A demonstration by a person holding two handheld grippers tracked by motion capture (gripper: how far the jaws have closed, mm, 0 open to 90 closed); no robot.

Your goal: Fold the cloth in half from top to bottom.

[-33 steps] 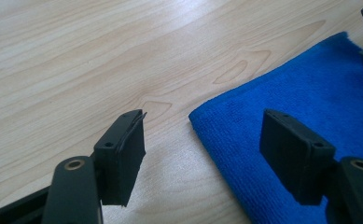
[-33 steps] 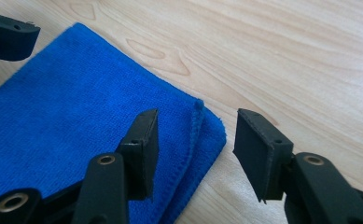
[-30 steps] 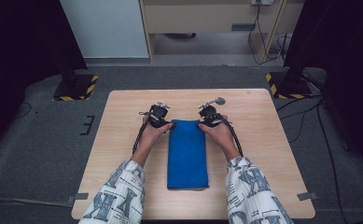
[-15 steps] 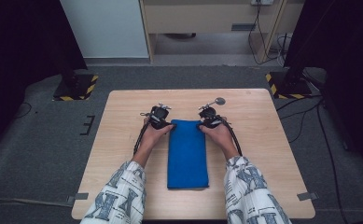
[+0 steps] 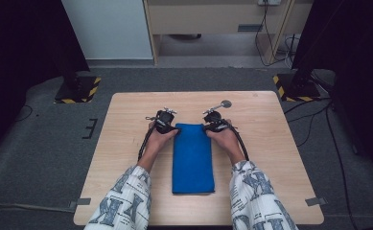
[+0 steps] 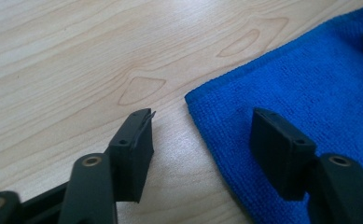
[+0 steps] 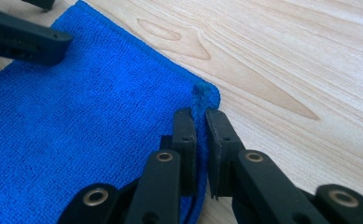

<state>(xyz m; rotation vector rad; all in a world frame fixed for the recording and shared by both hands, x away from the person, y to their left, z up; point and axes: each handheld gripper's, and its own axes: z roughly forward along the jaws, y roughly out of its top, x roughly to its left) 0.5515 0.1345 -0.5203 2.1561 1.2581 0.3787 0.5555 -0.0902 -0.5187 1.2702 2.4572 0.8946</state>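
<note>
A blue cloth (image 5: 192, 155) lies folded in a long strip down the middle of the wooden table (image 5: 270, 124). My left gripper (image 5: 173, 128) is at its far left corner. Its jaws have just been closing and still stand apart, with the cloth's corner (image 6: 310, 79) between them, one pad over the wood and one over the cloth. My right gripper (image 5: 209, 127) is at the far right corner. Its jaws have just closed and now pinch the cloth's edge (image 7: 90, 116) just behind the corner (image 7: 199, 114). The left gripper's jaw (image 7: 25, 39) shows across the cloth in the right gripper view.
A small round metal piece (image 5: 226, 103) lies on the table beyond the right gripper. Bare wood surrounds the cloth on both sides. Black-and-yellow stand bases (image 5: 78, 91) (image 5: 294, 86) sit on the floor past the table's far corners.
</note>
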